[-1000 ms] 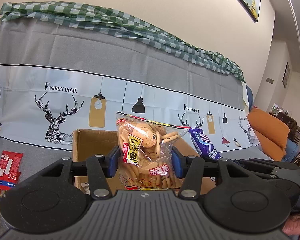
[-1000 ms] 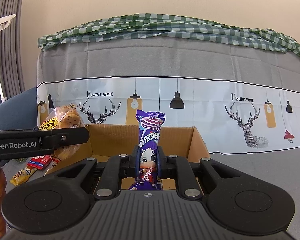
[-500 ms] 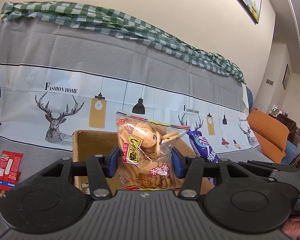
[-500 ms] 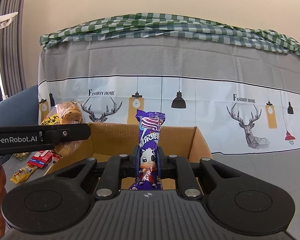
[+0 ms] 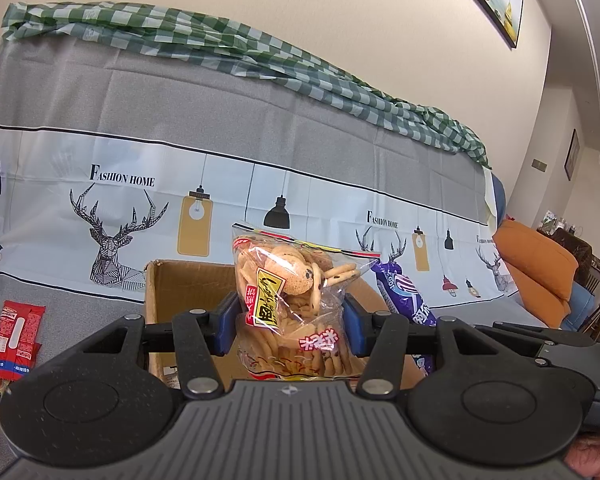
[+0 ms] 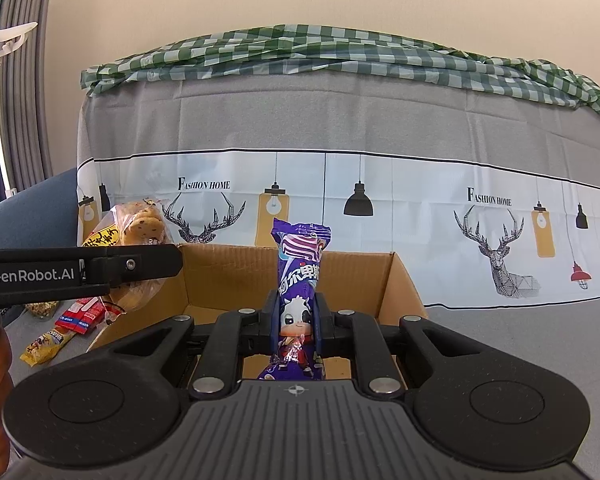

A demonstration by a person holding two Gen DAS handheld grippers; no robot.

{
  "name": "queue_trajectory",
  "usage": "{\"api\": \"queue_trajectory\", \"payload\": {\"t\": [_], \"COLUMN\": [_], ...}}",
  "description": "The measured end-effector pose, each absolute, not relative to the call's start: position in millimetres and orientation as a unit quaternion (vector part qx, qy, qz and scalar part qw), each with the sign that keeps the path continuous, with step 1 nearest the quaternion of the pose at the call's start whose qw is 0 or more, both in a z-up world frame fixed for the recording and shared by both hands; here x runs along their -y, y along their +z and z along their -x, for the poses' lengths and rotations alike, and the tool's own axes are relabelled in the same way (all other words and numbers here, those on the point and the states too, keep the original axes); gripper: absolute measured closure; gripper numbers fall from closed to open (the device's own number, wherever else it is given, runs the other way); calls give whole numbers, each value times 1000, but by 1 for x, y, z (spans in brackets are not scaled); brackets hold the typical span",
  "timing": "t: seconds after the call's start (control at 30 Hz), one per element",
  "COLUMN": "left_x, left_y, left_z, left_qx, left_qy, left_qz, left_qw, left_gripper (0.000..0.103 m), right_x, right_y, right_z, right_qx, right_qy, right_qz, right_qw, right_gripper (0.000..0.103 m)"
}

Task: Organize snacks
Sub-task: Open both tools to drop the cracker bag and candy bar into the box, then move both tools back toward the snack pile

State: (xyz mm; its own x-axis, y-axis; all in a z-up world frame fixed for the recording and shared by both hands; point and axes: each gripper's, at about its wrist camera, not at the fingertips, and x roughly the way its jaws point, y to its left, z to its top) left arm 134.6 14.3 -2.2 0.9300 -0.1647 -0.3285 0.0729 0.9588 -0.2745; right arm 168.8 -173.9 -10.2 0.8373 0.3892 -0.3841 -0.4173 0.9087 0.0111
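Observation:
My left gripper [image 5: 290,322] is shut on a clear bag of cookies [image 5: 288,300], held upright above the open cardboard box [image 5: 180,284]. My right gripper [image 6: 297,320] is shut on a purple candy packet [image 6: 300,276] with a cartoon cow, also upright over the same cardboard box [image 6: 236,276]. In the right wrist view the bag of cookies [image 6: 140,232] shows at the left, behind the other gripper's black arm. The purple candy packet [image 5: 404,296] appears to the right of the cookies in the left wrist view. What lies inside the box is hidden.
Red snack sachets [image 5: 16,332] and a yellow packet [image 6: 46,346] lie on the grey cover left of the box. A printed deer cloth [image 6: 380,216] drapes the sofa back behind, with a green checked cloth [image 6: 340,56] on top. An orange cushion [image 5: 536,268] sits far right.

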Motion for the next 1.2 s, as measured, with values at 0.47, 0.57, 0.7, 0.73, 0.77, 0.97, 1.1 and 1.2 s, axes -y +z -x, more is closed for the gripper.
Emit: {"api": "queue_trajectory", "payload": {"t": [0.47, 0.57, 0.7, 0.73, 0.77, 0.97, 1.1, 1.2], "left_x": [-22, -25, -33, -36, -40, -71, -97, -116], "left_y": [-1, 0, 2, 3, 4, 6, 6, 6], "left_z": [-136, -135, -130, -128, -126, -111, -99, -88], "left_qx": [-184, -183, -179, -178, -177, -179, -188, -191], "left_qy": [-54, -52, -44, -41, -37, -10, 15, 34], "left_qz": [150, 148, 140, 140, 140, 144, 151, 158], "left_qw": [970, 971, 973, 973, 973, 973, 970, 968], "left_gripper": [34, 34, 35, 35, 36, 62, 80, 81], "right_x": [175, 173, 168, 166, 164, 144, 124, 106], "right_y": [-13, -12, -11, -10, -10, -10, -9, -8], "right_z": [-173, -173, -172, -171, -171, -165, -158, -149], "right_qx": [-208, -209, -210, -211, -212, -216, -217, -215], "right_qy": [200, 201, 201, 201, 202, 208, 217, 230], "right_qz": [33, 32, 30, 29, 28, 22, 20, 21], "right_qw": [957, 957, 956, 956, 956, 954, 951, 949], "right_gripper": [68, 67, 65, 65, 65, 65, 65, 65]}}
